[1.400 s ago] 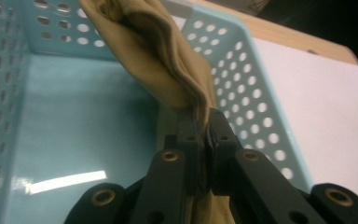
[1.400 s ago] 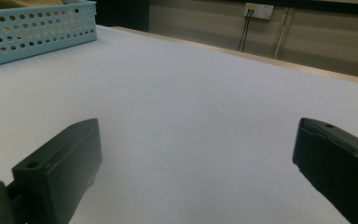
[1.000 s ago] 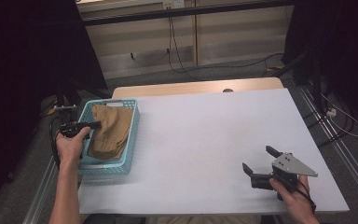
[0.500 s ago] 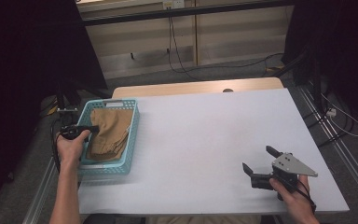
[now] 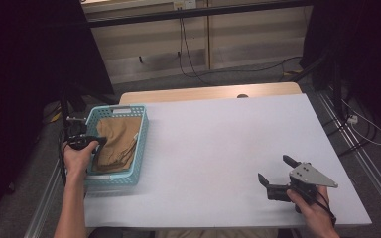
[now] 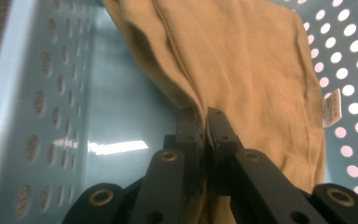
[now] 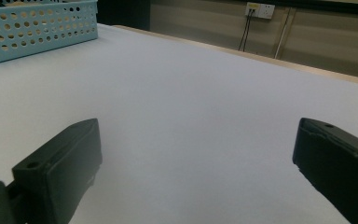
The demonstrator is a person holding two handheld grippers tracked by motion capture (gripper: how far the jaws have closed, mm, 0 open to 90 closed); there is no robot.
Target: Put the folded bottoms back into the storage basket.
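While your left tongs (image 6: 204, 135) sit clamped on a fold of the tan cloth garment (image 6: 242, 60), that garment lies inside the light blue perforated plastic basket (image 5: 141, 148) at the left edge of the white surface (image 5: 218, 148). The basket's wall stands just beside the pinch. Your right tongs (image 5: 277, 174) rest near the front right corner, jaws wide apart and empty, with bare surface stretching between them and the basket.

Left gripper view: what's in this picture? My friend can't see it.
The left claw is pinched shut on the edge of a tan cloth. The cloth lies inside a light blue basket with round holes in its walls, and a small white tag shows beside it.
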